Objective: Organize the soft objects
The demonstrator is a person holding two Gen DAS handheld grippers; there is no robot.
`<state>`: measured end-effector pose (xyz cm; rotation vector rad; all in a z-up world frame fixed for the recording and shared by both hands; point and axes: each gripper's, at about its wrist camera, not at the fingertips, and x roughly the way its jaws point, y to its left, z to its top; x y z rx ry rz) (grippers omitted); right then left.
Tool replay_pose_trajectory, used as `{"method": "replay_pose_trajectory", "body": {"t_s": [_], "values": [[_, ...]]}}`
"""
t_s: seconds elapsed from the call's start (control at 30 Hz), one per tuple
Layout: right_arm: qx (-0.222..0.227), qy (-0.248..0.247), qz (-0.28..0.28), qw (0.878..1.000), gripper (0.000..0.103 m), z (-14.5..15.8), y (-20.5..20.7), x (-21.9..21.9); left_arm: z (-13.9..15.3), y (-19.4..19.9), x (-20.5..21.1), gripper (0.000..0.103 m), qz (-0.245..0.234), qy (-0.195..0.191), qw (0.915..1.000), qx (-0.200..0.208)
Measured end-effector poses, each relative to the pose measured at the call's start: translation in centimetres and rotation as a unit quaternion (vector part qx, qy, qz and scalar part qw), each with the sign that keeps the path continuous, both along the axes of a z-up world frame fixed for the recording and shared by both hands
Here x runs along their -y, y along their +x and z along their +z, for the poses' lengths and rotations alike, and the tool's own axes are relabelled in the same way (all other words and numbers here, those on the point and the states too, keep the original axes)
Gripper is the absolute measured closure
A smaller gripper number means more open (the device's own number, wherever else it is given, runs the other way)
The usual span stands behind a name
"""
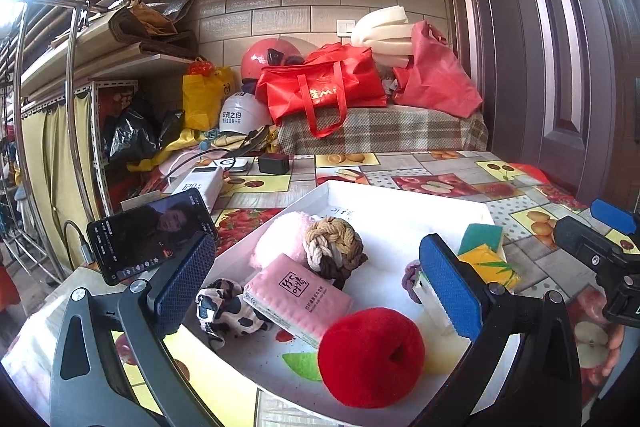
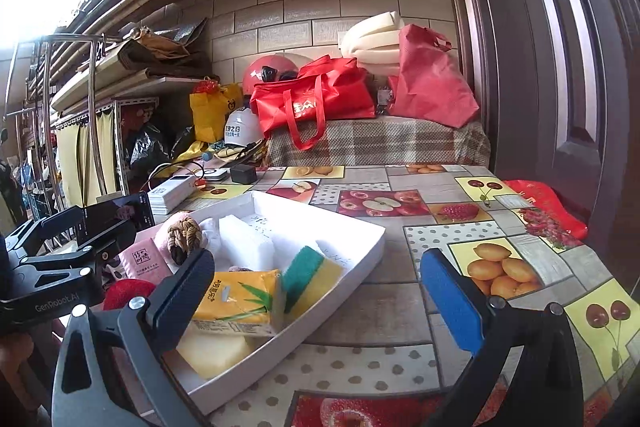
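Note:
A white tray (image 1: 404, 193) on the fruit-print table holds soft things: a red plush ball (image 1: 372, 357), a pink tissue pack (image 1: 298, 297), a cow-print scrunchie (image 1: 226, 311), a rope knot (image 1: 334, 245), a pink fluffy ball (image 1: 280, 239), a yellow tissue pack (image 1: 490, 265) and a green-yellow sponge (image 1: 480, 235). My left gripper (image 1: 316, 291) is open and empty above the tray. My right gripper (image 2: 316, 295) is open and empty over the tray's right edge (image 2: 352, 267), with the yellow tissue pack (image 2: 236, 301), the sponge (image 2: 308, 273) and a white foam block (image 2: 244, 243) beside its left finger.
A phone (image 1: 150, 235) stands propped left of the tray, with a power bank (image 1: 200, 185) and cables behind it. Red bags (image 1: 320, 87) and helmets lie on a checked bench at the back. A door (image 2: 560, 67) stands to the right. Bare tablecloth (image 2: 500, 227) lies right of the tray.

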<state>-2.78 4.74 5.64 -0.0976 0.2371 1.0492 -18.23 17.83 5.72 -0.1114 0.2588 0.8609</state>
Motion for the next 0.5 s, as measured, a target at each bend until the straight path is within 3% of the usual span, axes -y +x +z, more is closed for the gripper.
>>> {"method": "replay_pose_trajectory", "body": {"t_s": [0.27,0.5], "values": [[0.027,0.009,-0.099,0.995,0.0,0.8,-0.5,5.2,-0.4,1.0,3.0,0.0,-0.011,-0.011,0.9984,-0.054],[-0.003,0.098,-0.104,0.99,0.0,1.7,-0.8,10.5,0.8,-0.3,7.2,0.0,0.02,0.025,0.999,-0.031]]}}
